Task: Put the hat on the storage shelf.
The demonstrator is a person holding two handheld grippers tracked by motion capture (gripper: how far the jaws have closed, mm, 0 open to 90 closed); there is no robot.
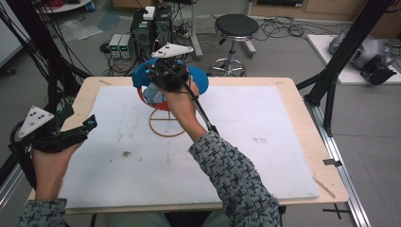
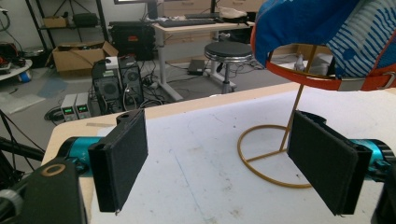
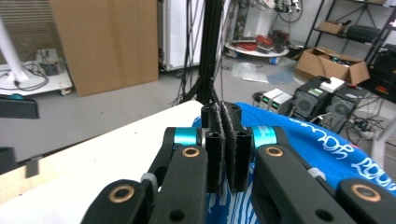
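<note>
The right gripper pinches the blue cap atop the wire stand while the left gripper waits wide open, so a sideways tug could topple the stand.

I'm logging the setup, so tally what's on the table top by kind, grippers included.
Blue cap: 1
Gold wire stand: 1
White mat: 1
Grippers: 2, the left gripper with jaws wide apart, the right gripper with jaws closed at the cap
Total: 5
</note>
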